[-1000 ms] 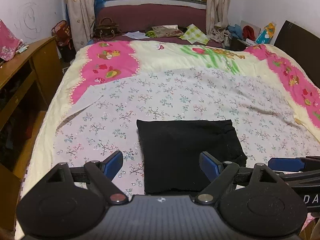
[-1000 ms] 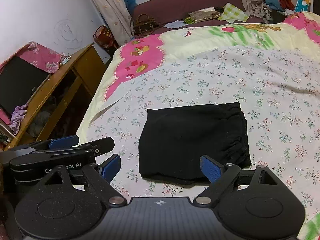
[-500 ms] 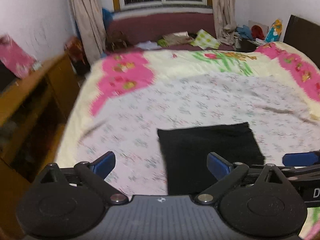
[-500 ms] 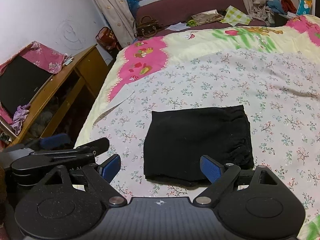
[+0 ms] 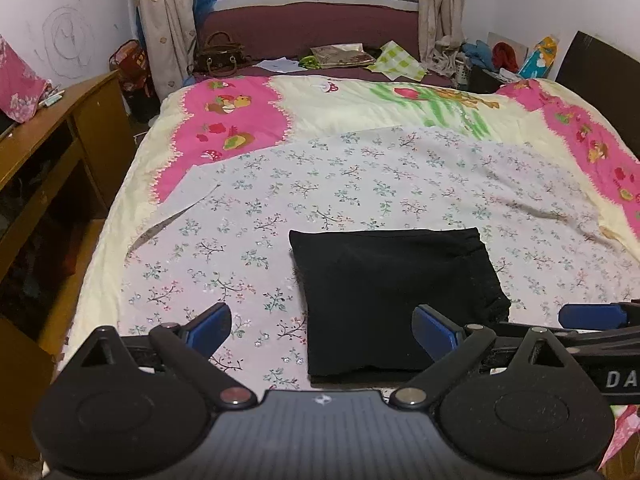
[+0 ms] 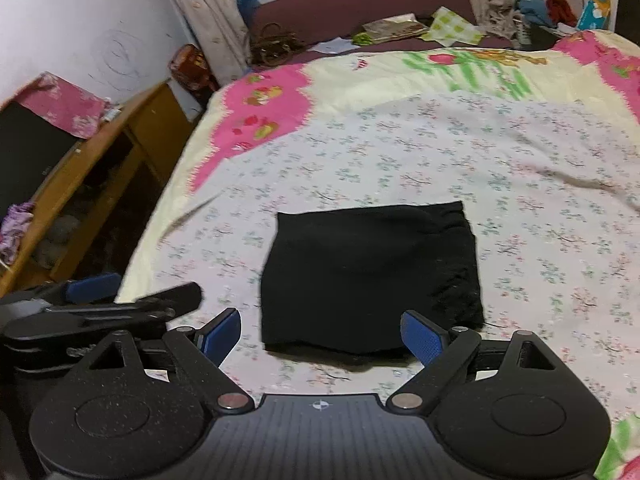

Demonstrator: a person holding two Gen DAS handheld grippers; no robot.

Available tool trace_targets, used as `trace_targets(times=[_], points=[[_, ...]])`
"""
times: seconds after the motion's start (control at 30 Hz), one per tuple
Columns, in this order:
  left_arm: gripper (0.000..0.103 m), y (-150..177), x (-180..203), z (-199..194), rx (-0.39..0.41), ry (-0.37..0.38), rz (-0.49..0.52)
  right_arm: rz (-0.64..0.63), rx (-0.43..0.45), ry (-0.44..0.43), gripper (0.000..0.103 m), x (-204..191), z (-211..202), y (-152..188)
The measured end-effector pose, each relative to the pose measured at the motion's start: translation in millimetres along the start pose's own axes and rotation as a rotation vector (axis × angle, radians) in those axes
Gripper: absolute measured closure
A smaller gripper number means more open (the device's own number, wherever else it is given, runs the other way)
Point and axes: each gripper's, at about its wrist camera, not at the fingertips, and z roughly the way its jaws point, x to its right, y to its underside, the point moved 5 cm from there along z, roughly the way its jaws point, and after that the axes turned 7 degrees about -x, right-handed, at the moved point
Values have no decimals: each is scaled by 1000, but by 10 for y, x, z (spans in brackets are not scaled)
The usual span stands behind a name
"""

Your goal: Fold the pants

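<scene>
- The black pants (image 5: 394, 296) lie folded into a compact, roughly square bundle on the near part of the floral sheet (image 5: 360, 184), resting flat and touched by neither tool.
- The left gripper (image 5: 322, 330) hangs above the near edge of the bed with its blue-padded fingers (image 5: 208, 326) spread wide apart, holding nothing; the pants sit between and just beyond the tips, toward the right one.
- The right gripper (image 6: 320, 334) is likewise spread open and empty, the folded bundle framed between its blue pads (image 6: 422, 336).
- In the left wrist view the right tool enters at the right edge, its black body bearing the white letters "DA"; the rest of the word is cut off.
- In the right wrist view the left tool shows at the near left; its lettering is too blurred to read.
- A pink and cream cartoon quilt (image 5: 236, 128) lies under the sheet, a wooden desk (image 5: 52, 152) stands to the left, and a brown handbag (image 5: 218, 54) sits at the far end below the window.
</scene>
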Motion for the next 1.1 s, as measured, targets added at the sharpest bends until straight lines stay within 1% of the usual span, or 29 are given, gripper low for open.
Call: trace_targets(times=[0.1,0.3,0.43,0.7,1.1], points=[[0,7,17,0,3,-9,13,8,-11,22,26,39,37,14],[0,31,-6,21,-12,0,6,13,-13,50,26,62,56,39],[0,47,-18,59,-26,1,3,28,-29,50,26,74,91,62],[0,58,-28,57,-27,-5,11,48,-43,44,26,73,117,80],[0,91,-72,84,-40,-10,6,41,-59,44,26,50,165,87]])
